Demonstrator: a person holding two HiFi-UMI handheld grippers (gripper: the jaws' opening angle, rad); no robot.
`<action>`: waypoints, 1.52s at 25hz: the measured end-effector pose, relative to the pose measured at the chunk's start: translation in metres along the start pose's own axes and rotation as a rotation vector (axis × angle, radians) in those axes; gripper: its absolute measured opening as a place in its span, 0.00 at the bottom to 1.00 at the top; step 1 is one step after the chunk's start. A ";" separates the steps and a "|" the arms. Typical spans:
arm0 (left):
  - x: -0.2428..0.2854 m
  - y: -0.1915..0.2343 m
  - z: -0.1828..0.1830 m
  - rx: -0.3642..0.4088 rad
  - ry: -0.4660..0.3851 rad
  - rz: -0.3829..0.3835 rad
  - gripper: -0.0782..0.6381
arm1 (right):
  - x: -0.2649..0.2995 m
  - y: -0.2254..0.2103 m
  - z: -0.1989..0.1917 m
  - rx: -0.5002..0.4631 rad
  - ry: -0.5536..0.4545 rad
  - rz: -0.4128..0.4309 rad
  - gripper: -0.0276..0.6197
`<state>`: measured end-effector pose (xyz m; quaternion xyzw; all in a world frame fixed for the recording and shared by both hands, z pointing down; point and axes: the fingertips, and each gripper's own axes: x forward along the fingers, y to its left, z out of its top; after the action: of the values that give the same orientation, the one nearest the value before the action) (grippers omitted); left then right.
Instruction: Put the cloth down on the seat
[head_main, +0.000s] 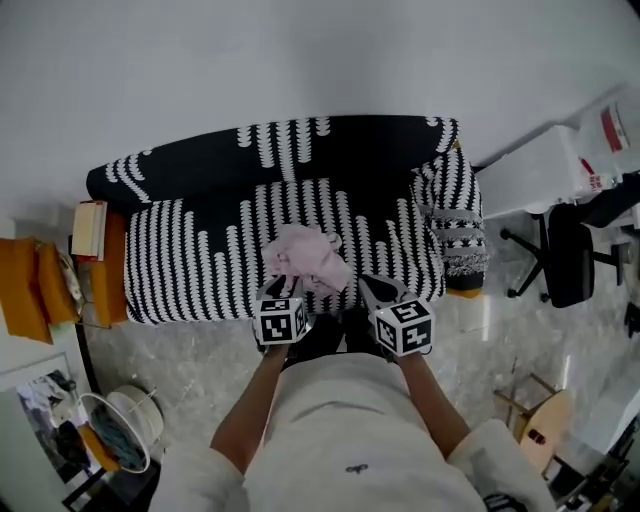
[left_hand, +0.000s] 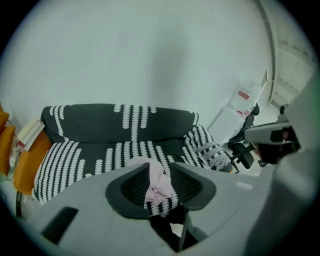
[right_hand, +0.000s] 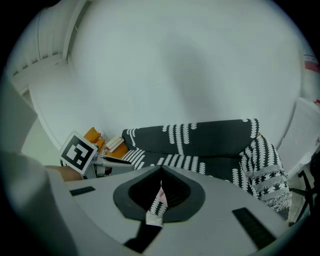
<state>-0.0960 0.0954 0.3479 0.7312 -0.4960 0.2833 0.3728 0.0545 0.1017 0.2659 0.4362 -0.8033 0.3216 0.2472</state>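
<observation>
As far as can be judged, nearly done: crumpled pink cloth (head_main: 305, 258) lying on black-and-white patterned sofa seat (head_main: 200, 262), yet clamped by left tongs (left_hand: 159, 171); right tongs (right_hand: 160, 181) almost together, seemingly empty. Release pending.

Crumpled pale pink cloth (head_main: 305, 258), bunched up, at front edge of black-and-white patterned seat (head_main: 200, 262)

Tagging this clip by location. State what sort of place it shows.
Probably a living room or a lounge corner of an office. A two-seat sofa in a black-and-white patterned cover stands against a plain wall, with books stacked beside it and a swivel office chair nearby.
</observation>
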 end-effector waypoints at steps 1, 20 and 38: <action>-0.006 -0.001 0.003 0.010 -0.009 0.001 0.29 | -0.002 0.003 0.001 -0.006 -0.005 0.003 0.05; -0.067 -0.035 0.004 0.010 -0.123 0.006 0.13 | -0.050 0.004 0.003 -0.100 -0.087 0.013 0.05; -0.126 -0.194 -0.105 -0.007 -0.083 -0.081 0.13 | -0.165 -0.002 -0.119 -0.042 -0.065 0.118 0.05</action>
<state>0.0376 0.2920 0.2571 0.7606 -0.4820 0.2357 0.3655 0.1519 0.2777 0.2348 0.3932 -0.8417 0.3045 0.2105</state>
